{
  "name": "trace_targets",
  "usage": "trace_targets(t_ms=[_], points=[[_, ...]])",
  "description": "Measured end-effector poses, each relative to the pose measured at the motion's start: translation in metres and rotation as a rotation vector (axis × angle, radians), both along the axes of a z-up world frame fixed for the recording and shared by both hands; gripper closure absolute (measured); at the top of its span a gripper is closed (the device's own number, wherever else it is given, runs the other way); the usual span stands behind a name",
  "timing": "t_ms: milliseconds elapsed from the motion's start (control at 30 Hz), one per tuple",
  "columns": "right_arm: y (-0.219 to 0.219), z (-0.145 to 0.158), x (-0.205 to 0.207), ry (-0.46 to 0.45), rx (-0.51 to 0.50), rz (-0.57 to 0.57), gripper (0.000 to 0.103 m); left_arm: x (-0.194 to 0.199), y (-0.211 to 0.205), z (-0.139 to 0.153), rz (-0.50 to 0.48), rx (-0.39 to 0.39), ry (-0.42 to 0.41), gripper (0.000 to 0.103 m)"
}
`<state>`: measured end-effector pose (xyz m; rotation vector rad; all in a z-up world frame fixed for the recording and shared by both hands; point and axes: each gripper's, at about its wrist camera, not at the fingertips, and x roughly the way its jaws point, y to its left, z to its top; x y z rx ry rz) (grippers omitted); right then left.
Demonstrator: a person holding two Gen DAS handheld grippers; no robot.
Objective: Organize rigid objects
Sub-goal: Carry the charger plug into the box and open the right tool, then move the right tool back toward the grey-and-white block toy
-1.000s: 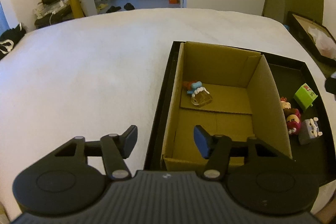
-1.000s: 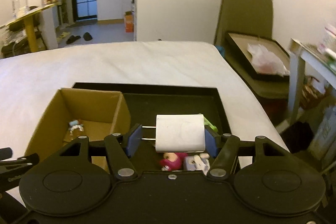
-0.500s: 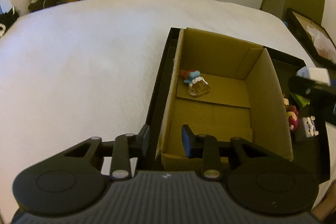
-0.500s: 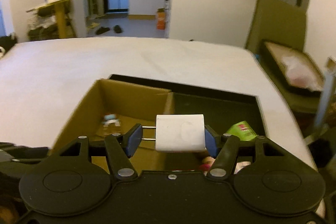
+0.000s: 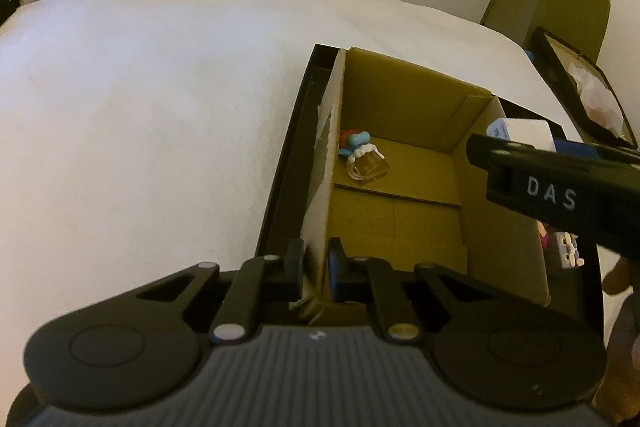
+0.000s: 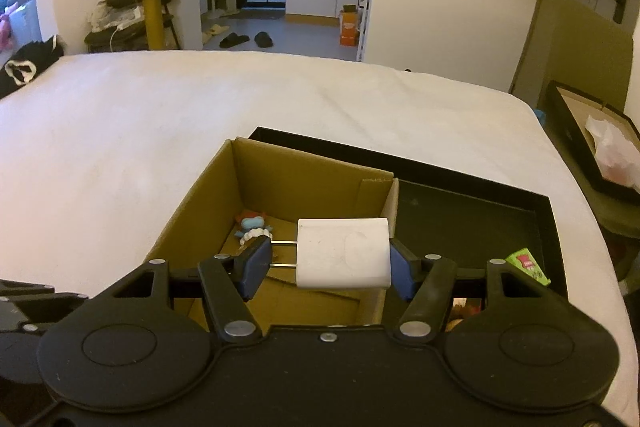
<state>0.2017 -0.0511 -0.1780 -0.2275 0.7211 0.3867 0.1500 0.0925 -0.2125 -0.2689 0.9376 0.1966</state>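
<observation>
Two hand-held grippers work at one cardboard box (image 5: 404,131) that stands in the left part of a black tray (image 6: 472,215) on a white bed (image 5: 140,107). The left gripper (image 5: 316,269) is clamped on the box's left wall at its near corner, one pad outside the wall and one inside. The right gripper (image 6: 324,259) is clamped on a white wall charger (image 6: 344,253), whose two metal prongs point left against the left pad; the charger hangs over the box's right part, above the floor of the box. In the box's far left corner lie a small blue and red figure (image 5: 352,139) and, touching it, a small clear bottle (image 5: 368,165). In the tray's right compartment a green packet (image 6: 528,265) lies near the right rim.
</observation>
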Motion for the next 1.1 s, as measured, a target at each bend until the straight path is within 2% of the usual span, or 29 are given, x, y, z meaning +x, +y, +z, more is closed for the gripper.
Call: trace_targets(t_ms=[167, 233, 433, 733, 1100], points=[[0.009, 0.004, 0.007, -0.020, -0.042, 0.048, 0.041, 0.002, 0.001, -0.001, -0.003, 0.003, 0.001, 0.092], [0.012, 0.006, 0.008, -0.036, -0.071, 0.063, 0.037, 0.003, 0.000, -0.002, -0.001, 0.002, 0.000, 0.092], [0.009, 0.006, 0.003, -0.009, -0.091, 0.074, 0.031, 0.001, 0.001, -0.002, -0.001, 0.001, 0.000, 0.092], [-0.010, 0.011, -0.009, 0.002, -0.055, 0.029, 0.029, 0.001, -0.003, 0.003, -0.001, 0.023, 0.002, 0.092], [-0.052, 0.017, -0.021, 0.010, 0.016, -0.069, 0.028, -0.001, -0.012, 0.010, 0.004, 0.084, 0.018, 0.091]])
